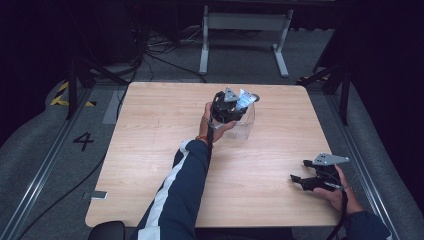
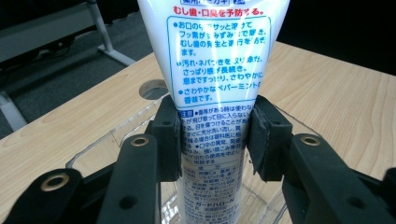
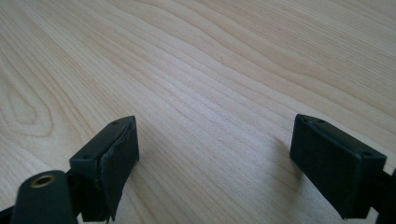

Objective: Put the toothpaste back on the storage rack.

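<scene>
1. Work in hand: the left gripper (image 1: 235,106) is clenched on a white toothpaste tube (image 2: 215,88) and holds it at a clear plastic container (image 1: 244,125), upper centre of the high view.
2. Grasp detail, left gripper view: both pads (image 2: 170,140) press the tube's sides at about mid-length. The tube stands nearly upright, its blue-printed wide end toward the top of the frame and its lower end down inside the clear container's (image 2: 112,140) walls.
3. Progress, as a judgement: the tube looks partly in or partly out of the container. I cannot tell which way it is going. If it is going in, what remains is lowering it, letting go and withdrawing. If it is coming out, what remains is lifting it clear and setting it on the surface (image 1: 165,130).
4. Whether the tube's bottom touches the container floor: cannot tell, the jaws hide it.
5. Right gripper (image 1: 305,175): lower right of the high view, released, jaws wide apart, holding nothing, low over the bare wood (image 3: 210,70) and well apart from the container. It looks idle.
6. Counts: 1 tube, 1 clear container, 2 grippers, 1 surface.
7. The surface also has 1 round hole (image 2: 154,88), seen beyond the container at centre left of the left gripper view.
8. No other loose things are visible on the surface.
</scene>
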### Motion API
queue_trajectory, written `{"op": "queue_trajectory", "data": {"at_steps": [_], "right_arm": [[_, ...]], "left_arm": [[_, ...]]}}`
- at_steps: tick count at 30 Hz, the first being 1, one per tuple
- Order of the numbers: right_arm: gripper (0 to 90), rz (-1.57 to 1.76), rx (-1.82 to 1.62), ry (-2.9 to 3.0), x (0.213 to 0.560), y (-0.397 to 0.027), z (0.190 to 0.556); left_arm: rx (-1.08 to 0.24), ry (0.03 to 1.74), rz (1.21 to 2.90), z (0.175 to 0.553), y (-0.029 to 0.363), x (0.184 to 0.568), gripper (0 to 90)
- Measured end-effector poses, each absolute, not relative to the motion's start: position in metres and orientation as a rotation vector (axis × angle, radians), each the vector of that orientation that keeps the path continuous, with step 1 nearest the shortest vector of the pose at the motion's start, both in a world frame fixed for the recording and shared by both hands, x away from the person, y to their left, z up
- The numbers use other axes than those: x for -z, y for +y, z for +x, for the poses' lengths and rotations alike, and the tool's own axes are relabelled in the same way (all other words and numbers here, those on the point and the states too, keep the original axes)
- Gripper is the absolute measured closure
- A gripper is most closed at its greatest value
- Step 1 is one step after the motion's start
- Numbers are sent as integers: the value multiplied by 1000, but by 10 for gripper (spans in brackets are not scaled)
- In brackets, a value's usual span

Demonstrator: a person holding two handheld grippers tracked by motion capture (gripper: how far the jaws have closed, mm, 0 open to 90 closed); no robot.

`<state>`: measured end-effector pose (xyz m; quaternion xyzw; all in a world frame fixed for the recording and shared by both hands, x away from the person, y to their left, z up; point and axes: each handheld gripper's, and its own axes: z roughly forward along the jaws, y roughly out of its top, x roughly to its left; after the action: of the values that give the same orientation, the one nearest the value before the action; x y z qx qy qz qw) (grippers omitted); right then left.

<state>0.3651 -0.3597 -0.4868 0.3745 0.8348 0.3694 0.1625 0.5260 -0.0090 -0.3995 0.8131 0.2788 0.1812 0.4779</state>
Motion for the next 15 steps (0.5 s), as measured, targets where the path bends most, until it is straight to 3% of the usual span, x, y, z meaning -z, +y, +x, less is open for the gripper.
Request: {"op": "queue_trajectory", "data": {"at_steps": [15], "right_arm": [[159, 1068, -1054, 2382, 487, -360, 365]], "left_arm": [[-452, 670, 2057, 528, -10, 406, 571]]}}
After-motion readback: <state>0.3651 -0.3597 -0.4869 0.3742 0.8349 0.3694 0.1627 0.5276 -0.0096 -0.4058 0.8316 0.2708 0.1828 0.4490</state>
